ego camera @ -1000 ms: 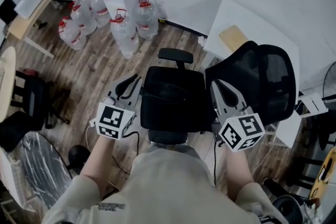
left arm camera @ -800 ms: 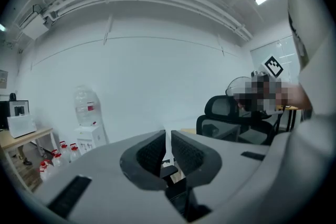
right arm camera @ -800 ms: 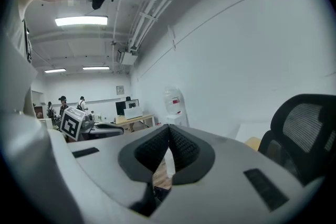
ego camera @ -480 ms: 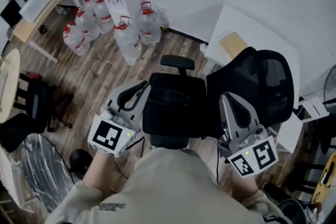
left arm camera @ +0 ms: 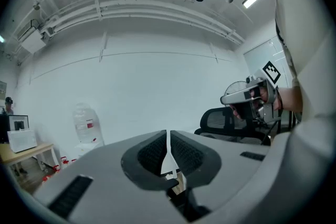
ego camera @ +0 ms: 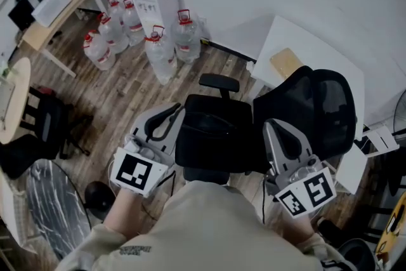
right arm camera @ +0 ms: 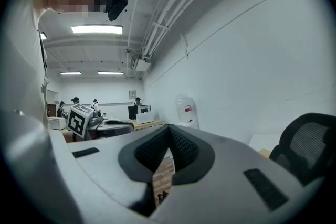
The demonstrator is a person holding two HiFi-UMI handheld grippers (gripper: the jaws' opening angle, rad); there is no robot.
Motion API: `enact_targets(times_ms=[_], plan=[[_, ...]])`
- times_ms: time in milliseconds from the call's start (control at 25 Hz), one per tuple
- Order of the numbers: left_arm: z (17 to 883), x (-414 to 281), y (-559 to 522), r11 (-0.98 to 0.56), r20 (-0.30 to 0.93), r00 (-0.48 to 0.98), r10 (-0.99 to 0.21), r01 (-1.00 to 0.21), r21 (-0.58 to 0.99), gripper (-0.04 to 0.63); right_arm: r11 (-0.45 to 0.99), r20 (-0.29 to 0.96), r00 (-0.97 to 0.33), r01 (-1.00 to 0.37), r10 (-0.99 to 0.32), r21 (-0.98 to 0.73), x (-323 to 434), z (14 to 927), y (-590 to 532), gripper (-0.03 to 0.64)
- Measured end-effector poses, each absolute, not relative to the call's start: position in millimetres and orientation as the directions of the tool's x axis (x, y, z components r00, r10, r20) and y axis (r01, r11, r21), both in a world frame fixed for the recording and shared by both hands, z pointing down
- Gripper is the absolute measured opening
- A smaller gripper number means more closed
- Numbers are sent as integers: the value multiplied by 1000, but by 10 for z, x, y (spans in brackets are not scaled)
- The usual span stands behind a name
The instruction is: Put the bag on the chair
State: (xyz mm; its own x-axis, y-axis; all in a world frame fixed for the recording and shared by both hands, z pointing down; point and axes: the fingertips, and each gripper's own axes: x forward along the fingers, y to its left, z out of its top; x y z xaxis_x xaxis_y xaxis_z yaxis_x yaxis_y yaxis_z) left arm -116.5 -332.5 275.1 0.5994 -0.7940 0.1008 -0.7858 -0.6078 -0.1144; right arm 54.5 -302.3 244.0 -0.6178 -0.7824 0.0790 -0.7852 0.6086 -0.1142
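A black bag (ego camera: 212, 130) lies on the seat of the black office chair (ego camera: 311, 108), and its outline is hard to tell from the dark seat. My left gripper (ego camera: 172, 112) hangs just left of the bag and is shut with nothing in it. Just right of the bag, in front of the mesh backrest, my right gripper (ego camera: 273, 127) is likewise shut and empty. Seen from the left gripper view, the left gripper (left arm camera: 168, 150) points at a white wall with its jaws together. The right gripper (right arm camera: 168, 136) also has its jaws touching.
Several water jugs (ego camera: 158, 51) and a white dispenser (ego camera: 155, 0) stand by the far wall. A white table (ego camera: 317, 51) is behind the chair and a wooden desk (ego camera: 54, 19) is at far left. A chair armrest (ego camera: 219, 81) juts out beyond the bag. Wood floor lies between them.
Both grippers have drawn back slightly toward the person and now sit lower in the head view. The bag stays on the seat.
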Motion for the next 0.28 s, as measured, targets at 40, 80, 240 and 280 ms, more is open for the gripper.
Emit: enact_targets(times_ms=[40,80,240,280], plan=[[2743,-1166,-3326,-603,100,595,-797,-789,-117,37,609,83,-618,-785,-782,-114,556,2446,-3039,21],[2739,-1165,-3323,-602,101,593,-799,-790,-119,37,609,88,-618,-785,-781,-112,565,2453,-3052,21],[2774,-1192,-3274,-600,115,590,-800,-793,-105,37,610,107,-618,-786,-779,-103,564,2483,-3051,21],[2785,-1208,-3259,-598,118,588,-800,-796,-95,37,610,109,-618,-786,-778,-104,558,2488,-3045,21]])
